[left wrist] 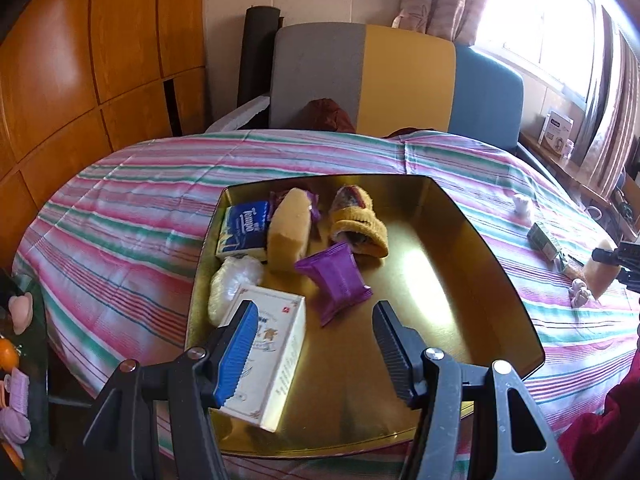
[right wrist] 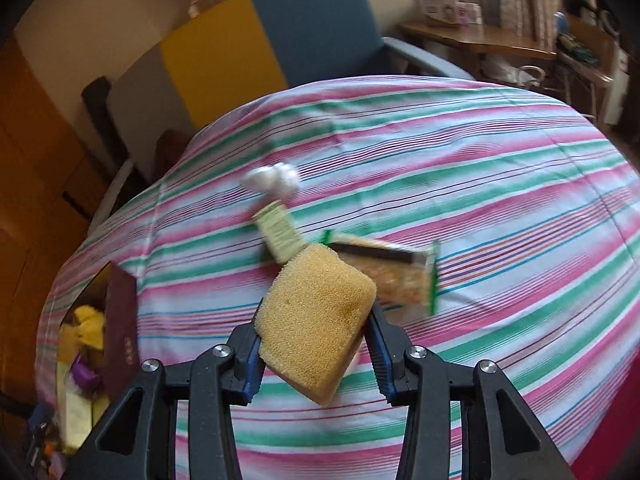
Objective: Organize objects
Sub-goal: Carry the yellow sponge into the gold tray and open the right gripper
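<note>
Your right hand-held gripper [right wrist: 316, 344] is clamped on a yellow sponge [right wrist: 316, 320], pads pressing its two short sides, so the sponge's long axis runs fwd and slightly up-right out of the jaws, clear of the striped cloth [right wrist: 500, 184]. The gold tray [left wrist: 460, 248] lies to that gripper's left (its dark red wall [right wrist: 120, 332] shows at the lower left of the right wrist view), so the carry looks like a leftward sweep over the near wall, then down.

Your left hand-held gripper [left wrist: 316, 344] hangs over the tray w/ jaws apart, nothing between the pads. A white box [left wrist: 276, 352] sits just under its left finger. It's already nearer the tray, so keep it out of the drop path.

Open room: the tray's right half is bare gold. The left and far side are crowded w/ a second sponge [left wrist: 288, 232], a tissue pack [left wrist: 244, 232], a purple packet [left wrist: 336, 280] and a knitted yellow item [left wrist: 360, 232]. Aim right of the purple packet. Just ahead of the held sponge, a green-striped pack [right wrist: 280, 232] and a flat snack packet [right wrist: 400, 272] wait on the table; a white lump [right wrist: 276, 178] sits beyond (blurred, can't tell what).
</note>
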